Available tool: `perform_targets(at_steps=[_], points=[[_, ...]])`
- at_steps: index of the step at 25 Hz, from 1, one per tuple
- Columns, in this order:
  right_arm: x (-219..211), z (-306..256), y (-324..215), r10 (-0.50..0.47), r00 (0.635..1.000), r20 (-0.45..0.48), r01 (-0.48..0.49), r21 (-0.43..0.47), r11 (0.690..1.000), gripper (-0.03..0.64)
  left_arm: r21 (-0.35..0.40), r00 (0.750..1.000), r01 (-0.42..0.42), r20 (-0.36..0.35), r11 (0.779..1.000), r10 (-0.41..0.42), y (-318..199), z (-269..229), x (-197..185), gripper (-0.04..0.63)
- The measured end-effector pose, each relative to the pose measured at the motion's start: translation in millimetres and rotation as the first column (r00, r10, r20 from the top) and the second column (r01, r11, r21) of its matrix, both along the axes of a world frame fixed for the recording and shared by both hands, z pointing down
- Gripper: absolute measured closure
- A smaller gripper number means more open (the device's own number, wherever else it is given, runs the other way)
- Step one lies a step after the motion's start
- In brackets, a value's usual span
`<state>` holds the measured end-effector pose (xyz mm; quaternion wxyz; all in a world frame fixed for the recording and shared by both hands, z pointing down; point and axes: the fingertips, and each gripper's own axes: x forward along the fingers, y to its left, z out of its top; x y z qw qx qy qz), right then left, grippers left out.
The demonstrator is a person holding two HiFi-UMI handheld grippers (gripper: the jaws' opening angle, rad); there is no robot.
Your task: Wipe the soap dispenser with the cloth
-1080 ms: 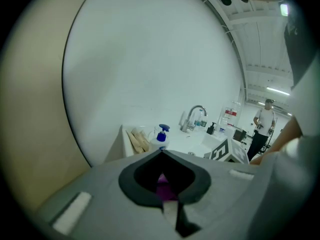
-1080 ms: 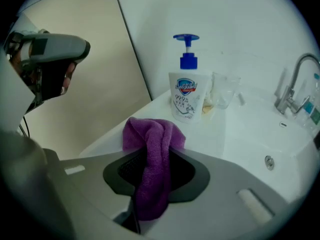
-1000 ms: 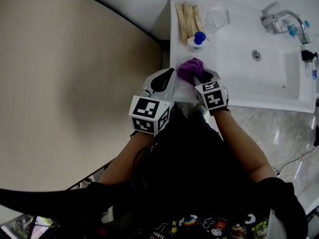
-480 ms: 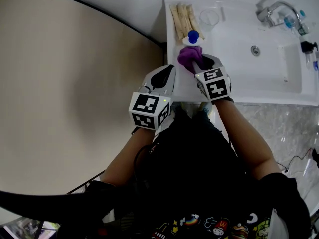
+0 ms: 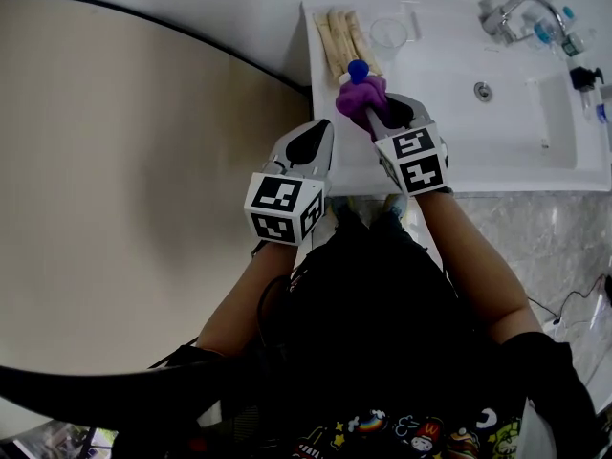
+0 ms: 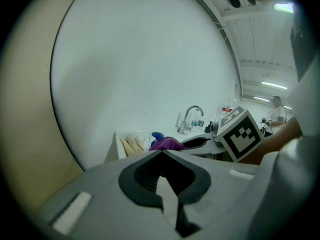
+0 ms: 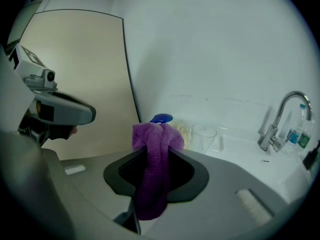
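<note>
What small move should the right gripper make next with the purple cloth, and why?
Probably push the cloth forward onto the soap dispenser and rub: the right gripper is shut on the cloth, which sits just before its blue top.

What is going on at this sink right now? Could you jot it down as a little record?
Place: white sink
Right gripper: shut on purple cloth, which is bunched right at the soap dispenser; only its blue pump top shows
Left gripper: shut, empty, beside the right one
Nearby: clear cup, faucet
</note>
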<state>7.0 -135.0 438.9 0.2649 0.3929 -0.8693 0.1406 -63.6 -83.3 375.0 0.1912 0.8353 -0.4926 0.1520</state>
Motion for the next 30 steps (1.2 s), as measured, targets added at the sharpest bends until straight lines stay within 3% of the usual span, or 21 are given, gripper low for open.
perform_targets(at_steps=[8,17,30], points=[[21.0,25.7,-11.1,-0.013,1.000,-0.010,0.013,-0.039,0.999,0.495,-0.010,1.000,0.004,0.027,1.000,-0.004,-7.4,0.8,14.5,0.595],[36.2,77.4,-14.2,-0.107,0.994,-0.028,0.102,-0.124,0.987,0.497,-0.041,0.998,0.058,0.035,0.997,-0.057,-7.4,13.0,41.3,0.595],[28.9,124.1,-7.3,-0.241,0.969,-0.048,0.219,-0.275,0.936,0.497,-0.092,0.989,0.144,0.030,0.985,-0.142,-4.6,32.3,54.9,0.595]])
